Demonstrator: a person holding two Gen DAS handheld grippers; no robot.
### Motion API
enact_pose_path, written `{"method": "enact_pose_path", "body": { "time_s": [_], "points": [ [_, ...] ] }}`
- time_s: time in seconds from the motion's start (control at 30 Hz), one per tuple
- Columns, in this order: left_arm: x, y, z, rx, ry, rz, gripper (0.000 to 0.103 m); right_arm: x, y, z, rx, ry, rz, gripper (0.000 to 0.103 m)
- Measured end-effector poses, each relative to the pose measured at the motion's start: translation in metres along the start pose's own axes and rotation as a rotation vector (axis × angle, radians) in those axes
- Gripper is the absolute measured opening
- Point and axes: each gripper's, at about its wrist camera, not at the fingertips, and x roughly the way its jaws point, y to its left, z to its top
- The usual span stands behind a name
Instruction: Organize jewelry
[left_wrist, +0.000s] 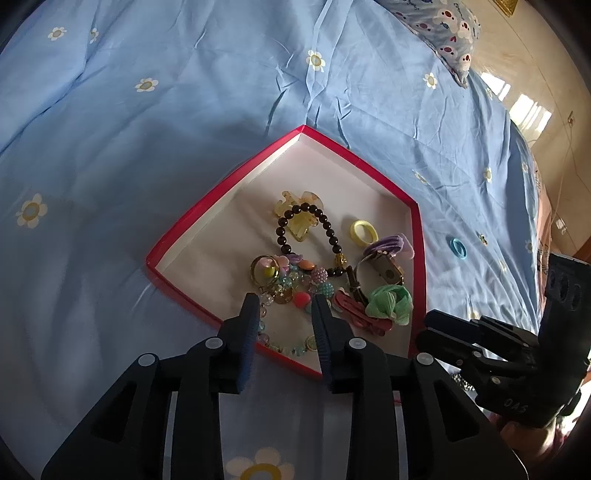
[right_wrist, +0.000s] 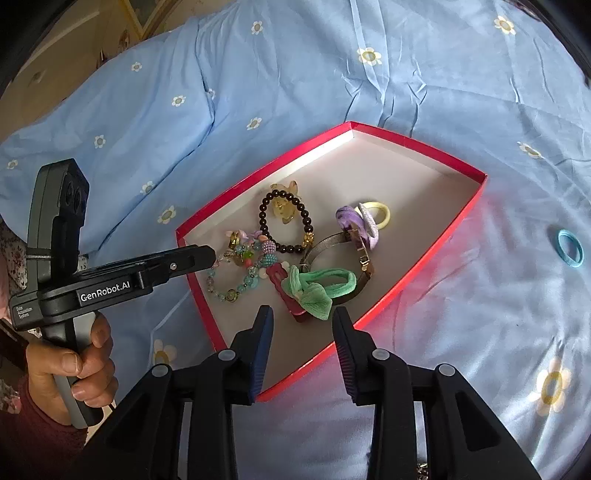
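Hovering both hand-held grippers, left (left_wrist: 283, 301) and right (right_wrist: 303, 314), spread, empty | fetching blue hair tie (right_wrist: 570, 248) outside red box (right_wrist: 458, 221) | approaching low, pinching band squarely

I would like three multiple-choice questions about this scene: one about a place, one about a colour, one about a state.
1. Where does the blue hair ring lie?
A. in the box
B. on the bedsheet
C. between gripper fingers

2. What colour is the box rim?
A. red
B. green
C. white

3. How is the right gripper?
A. shut on a bracelet
B. open, holding nothing
C. shut on the bow

Answers: 1 B, it rests on the sheet outside the box; 2 A, the edge is red; 3 B, its fingers stand apart with nothing between.
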Motion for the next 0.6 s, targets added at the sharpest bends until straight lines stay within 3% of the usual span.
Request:
{"method": "enact_pose_path", "body": {
  "time_s": [0.17, 0.27, 0.43, 0.53, 0.6],
  "points": [
    [-0.005, 0.001, -0.002, -0.002, -0.007, -0.001, 0.032, -0.005, -0.001, -0.003, 0.008, -0.014, -0.005, 0.043],
    [-0.011, 0.0, -0.003, -0.004, -0.015, 0.0, 0.04, -0.009, -0.002, -0.003, 0.012, -0.028, -0.006, 0.049],
    [-0.023, -0.001, -0.005, -0.011, -0.041, 0.013, 0.067, -0.019, -0.004, -0.002, 0.024, -0.073, -0.01, 0.069],
    [-0.031, 0.003, -0.008, -0.028, -0.055, 0.021, 0.076, -0.026, -0.006, -0.003, 0.038, -0.11, -0.013, 0.079],
    [-0.035, 0.007, -0.012, -0.05, -0.061, 0.019, 0.076, -0.029, -0.008, -0.005, 0.051, -0.124, -0.011, 0.08]
  ]
}}
